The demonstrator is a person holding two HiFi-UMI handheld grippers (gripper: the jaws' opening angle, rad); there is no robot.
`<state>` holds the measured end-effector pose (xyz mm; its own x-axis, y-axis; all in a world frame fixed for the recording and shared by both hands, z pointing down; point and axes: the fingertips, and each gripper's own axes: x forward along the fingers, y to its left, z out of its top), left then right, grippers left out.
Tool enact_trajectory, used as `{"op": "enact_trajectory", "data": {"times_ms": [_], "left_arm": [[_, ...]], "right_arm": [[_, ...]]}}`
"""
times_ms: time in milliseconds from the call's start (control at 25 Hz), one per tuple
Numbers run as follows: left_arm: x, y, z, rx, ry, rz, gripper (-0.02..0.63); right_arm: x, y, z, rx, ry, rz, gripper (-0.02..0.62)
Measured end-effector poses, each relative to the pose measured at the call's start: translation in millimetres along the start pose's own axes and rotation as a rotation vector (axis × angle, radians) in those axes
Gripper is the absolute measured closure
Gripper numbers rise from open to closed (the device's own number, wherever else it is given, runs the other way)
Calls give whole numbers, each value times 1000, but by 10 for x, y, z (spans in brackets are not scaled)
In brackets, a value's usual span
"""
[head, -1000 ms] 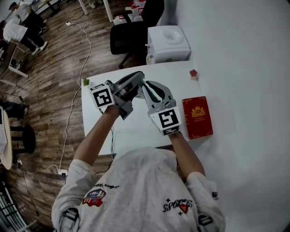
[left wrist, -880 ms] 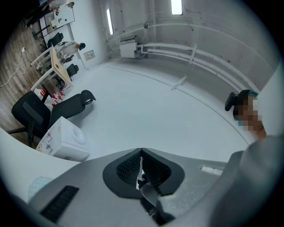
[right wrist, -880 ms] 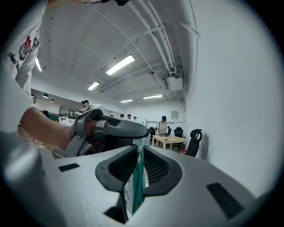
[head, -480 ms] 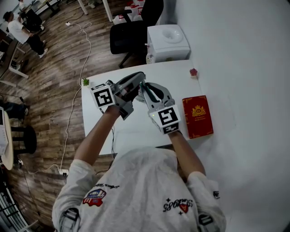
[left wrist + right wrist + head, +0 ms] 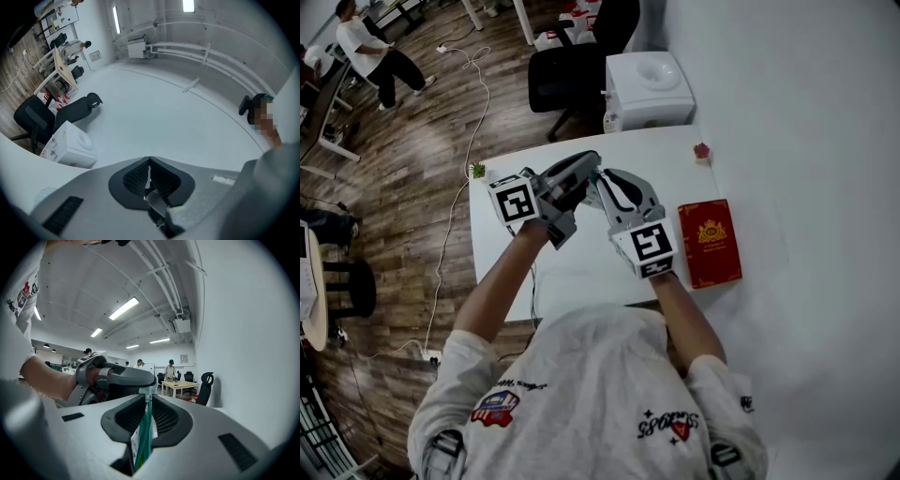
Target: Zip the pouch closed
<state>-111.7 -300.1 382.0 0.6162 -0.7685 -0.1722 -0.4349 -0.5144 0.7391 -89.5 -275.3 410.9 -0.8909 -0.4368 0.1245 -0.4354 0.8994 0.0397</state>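
Note:
Both grippers are raised above the white table [image 5: 572, 272], tips meeting. In the right gripper view, the pouch [image 5: 140, 442] shows as a thin white edge with a teal zipper strip, and my right gripper [image 5: 146, 401] is shut on it. My left gripper [image 5: 149, 177] is shut on a small grey tab [image 5: 154, 202], apparently the zipper pull. In the head view the left gripper [image 5: 587, 167] reaches in from the left, tip to tip with the right gripper [image 5: 600, 180]. The pouch is almost wholly hidden there. The left gripper's jaw end [image 5: 123, 377] sits just beyond the right jaws.
A red booklet [image 5: 709, 242] lies at the table's right edge. A small red object [image 5: 700, 150] and a tiny green plant [image 5: 477, 170] stand at the far corners. Behind the table are a white dispenser [image 5: 647, 89] and a black chair [image 5: 572, 80].
Neither gripper has visibly moved and both stay shut. A person in the background at top left has walked to the right.

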Motion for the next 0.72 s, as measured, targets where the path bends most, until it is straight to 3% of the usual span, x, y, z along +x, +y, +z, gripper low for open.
{"op": "enact_trajectory", "data": {"times_ms": [280,720], "left_arm": [[10,-31,4,13,8,-23,603],[-43,64,-1,13,-12,14,603]], "right_arm": [[71,43,-21,-2,13,20,560],[21,81,-47,-57,17,17,558]]}}
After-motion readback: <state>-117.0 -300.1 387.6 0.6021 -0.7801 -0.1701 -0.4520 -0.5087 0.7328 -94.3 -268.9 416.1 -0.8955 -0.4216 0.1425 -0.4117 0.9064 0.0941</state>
